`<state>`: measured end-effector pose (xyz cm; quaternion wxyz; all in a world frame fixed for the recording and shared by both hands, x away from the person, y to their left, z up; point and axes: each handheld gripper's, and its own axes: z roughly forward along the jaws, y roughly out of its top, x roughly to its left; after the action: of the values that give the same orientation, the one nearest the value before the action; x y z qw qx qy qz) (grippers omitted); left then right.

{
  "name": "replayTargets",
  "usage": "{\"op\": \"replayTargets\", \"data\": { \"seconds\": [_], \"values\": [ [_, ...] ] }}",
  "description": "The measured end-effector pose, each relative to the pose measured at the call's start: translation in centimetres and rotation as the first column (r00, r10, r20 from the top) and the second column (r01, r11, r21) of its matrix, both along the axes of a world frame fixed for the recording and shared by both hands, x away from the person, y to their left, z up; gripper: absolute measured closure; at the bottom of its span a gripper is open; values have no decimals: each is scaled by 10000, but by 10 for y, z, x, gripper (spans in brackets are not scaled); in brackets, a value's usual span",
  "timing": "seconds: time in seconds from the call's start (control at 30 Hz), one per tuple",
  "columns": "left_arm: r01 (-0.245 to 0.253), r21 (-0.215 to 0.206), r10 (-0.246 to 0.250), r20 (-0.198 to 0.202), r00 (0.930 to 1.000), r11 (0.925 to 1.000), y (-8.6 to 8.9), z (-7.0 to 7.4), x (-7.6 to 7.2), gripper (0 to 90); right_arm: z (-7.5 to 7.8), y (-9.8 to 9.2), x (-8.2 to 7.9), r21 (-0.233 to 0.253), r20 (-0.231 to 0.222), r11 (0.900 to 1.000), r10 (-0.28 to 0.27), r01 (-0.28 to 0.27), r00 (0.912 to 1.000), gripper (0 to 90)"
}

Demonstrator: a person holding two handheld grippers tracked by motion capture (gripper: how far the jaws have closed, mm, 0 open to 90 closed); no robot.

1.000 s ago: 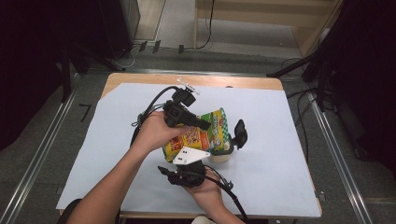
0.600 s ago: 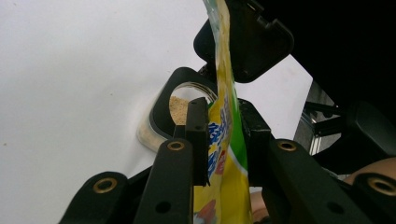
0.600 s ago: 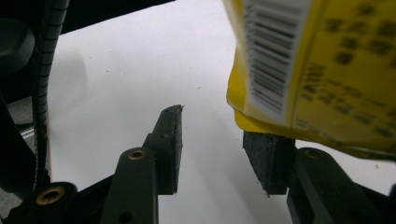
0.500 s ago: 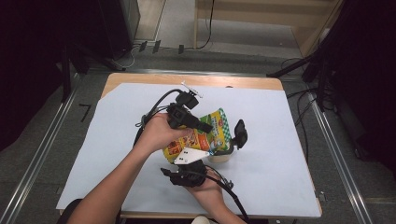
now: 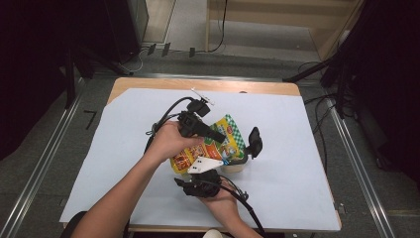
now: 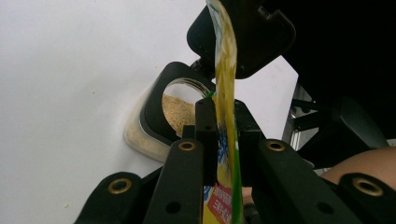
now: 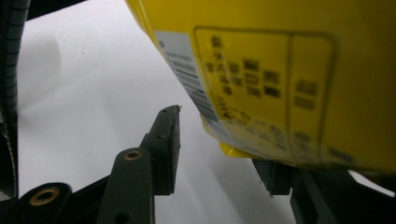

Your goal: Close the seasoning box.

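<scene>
The snack bag (image 5: 218, 144) is hanging tilted right over an open container (image 6: 173, 109) of tan crumbs, mid-table on the white sheet (image 5: 297, 129). Left gripper (image 5: 200, 128) has its jaws clamped tight on the bag's edge. Right gripper (image 7: 219, 154) sits just under the bag, jaws wide apart, gripping nothing.

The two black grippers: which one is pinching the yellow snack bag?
The left gripper, jaws clamped on the yellow snack bag. The right gripper stands open beneath it.

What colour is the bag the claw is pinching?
Mostly yellow, with green checks and red print; the bag shows best in the high view.
</scene>
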<state>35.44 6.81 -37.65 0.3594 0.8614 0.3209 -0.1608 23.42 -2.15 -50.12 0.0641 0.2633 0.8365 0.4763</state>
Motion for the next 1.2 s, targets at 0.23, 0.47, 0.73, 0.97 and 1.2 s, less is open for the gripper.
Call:
{"op": "replayTargets", "data": {
  "seconds": [0.23,0.47,0.73,0.97,1.2],
  "values": [
    [237,-227,-238,-43,9997,9995,8,1,1,900,-3,2,-1,-375,192,9993,32,-25,9998,535],
    [-14,-344,15,22,10000,9994,20,3,1,900,-4,4,1,-490,54,9988,39,-37,10000,517],
    [-167,-1042,134,-327,9994,9944,41,7,3,900,-3,6,3,-433,97,9990,-100,104,9999,498],
    [-400,-1120,400,-17,9992,9929,57,11,1,900,0,3,6,-147,150,9995,-262,264,9995,482],
    [-517,-1666,532,49,9986,9847,76,16,3,900,6,-2,9,234,298,9987,-467,460,9985,476]
  ]
}}
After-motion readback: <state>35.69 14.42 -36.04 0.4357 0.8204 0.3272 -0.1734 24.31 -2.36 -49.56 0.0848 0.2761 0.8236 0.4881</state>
